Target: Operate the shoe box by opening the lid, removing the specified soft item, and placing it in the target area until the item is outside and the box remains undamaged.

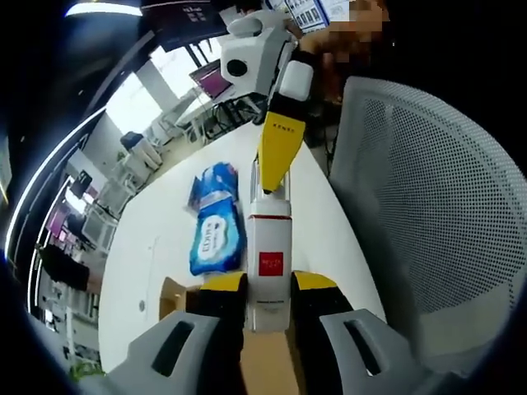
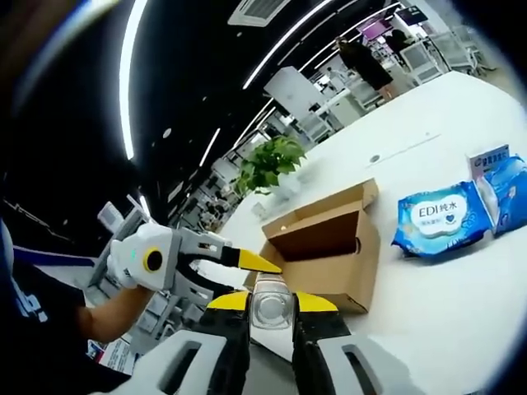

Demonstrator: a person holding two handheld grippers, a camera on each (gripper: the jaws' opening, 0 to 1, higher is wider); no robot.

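Left gripper view looks steeply down along its jaws at the white table [image 1: 156, 247], close above it, rolled so the table runs up the frame toward the office background. Right gripper view sits lower near the table edge, facing across the table [image 2: 461, 304] past the open cardboard box [image 2: 329, 247]. Both views share the blue wipes packs [image 1: 218, 234] [image 2: 436, 216] and the table.

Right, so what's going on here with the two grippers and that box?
A person works a gripper in each hand. The left gripper and the right gripper are both shut on opposite ends of one long white pack with a red label, held between them. The cardboard shoe box sits open on the white table, near two blue wipe packs. The white pack is not yet set down.
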